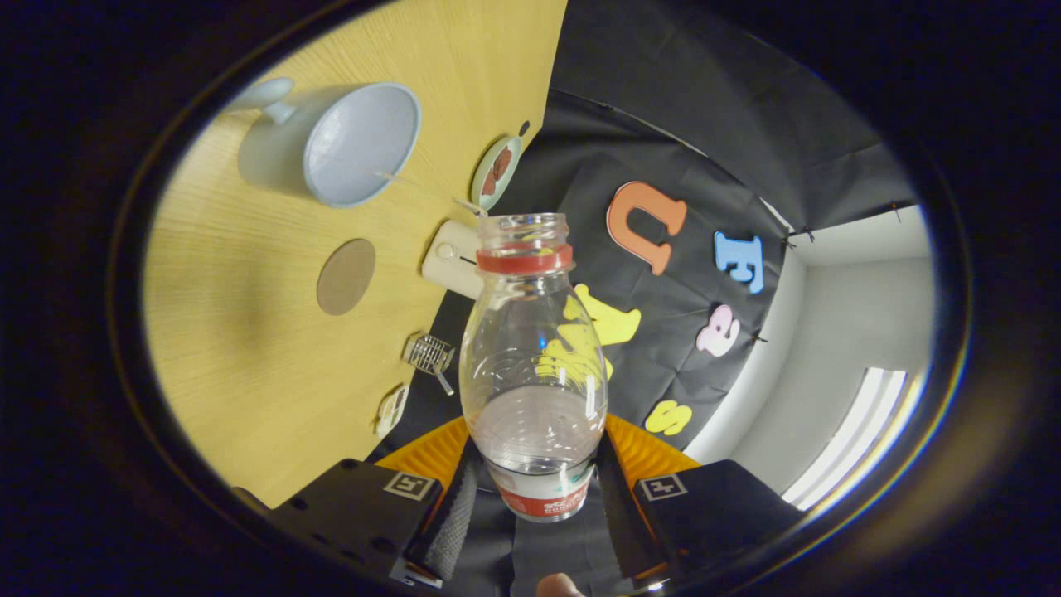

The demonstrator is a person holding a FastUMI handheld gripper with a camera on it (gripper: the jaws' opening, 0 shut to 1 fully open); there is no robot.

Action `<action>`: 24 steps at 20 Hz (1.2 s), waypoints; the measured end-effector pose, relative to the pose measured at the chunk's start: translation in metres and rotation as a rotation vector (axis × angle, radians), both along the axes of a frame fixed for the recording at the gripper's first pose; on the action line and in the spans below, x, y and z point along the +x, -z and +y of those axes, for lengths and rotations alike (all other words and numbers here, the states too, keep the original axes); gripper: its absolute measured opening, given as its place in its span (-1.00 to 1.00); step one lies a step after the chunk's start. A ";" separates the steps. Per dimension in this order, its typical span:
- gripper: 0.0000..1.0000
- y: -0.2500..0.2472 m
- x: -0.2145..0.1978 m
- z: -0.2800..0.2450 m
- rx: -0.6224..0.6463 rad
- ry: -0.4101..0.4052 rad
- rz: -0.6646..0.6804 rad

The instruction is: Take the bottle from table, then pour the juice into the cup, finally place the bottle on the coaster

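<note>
My claw (535,497) is pinching a clear plastic bottle (532,365), one finger pressed on each side of its lower body, just above a red and white label band. The bottle has no cap; a red ring circles its neck below the open mouth. A little clear liquid sits low inside it, near my fingers. The whole scene is tipped sideways, so the wooden table (249,348) runs up along one side and the black booth wall stands on the other.

Beyond the bottle's mouth and off toward the table lies a pale blue cup (348,145) with a handle, its open top turned toward me. I cannot tell if anything is in it. Between the cup and my fingers, a round brown coaster (346,276) lies flat on the wood, well apart from the bottle.

Close behind the bottle's neck is a small cream box (452,259). Farther along the table's edge is a small round dish (496,172) with something dark red on it. Nearer my fingers sit a small metal wire rack (429,354) and a small packet (391,409), too small to make out.
</note>
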State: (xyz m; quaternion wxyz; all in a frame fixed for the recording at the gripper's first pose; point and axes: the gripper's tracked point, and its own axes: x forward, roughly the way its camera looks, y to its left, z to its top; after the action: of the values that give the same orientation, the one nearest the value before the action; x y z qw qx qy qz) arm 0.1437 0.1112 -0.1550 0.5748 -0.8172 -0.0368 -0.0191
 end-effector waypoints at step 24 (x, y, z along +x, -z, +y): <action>0.50 0.000 0.002 0.005 0.003 -0.003 0.012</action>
State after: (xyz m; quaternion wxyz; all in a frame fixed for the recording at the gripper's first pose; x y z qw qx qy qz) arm 0.1457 0.1159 -0.1552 0.5761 -0.8165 -0.0348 -0.0134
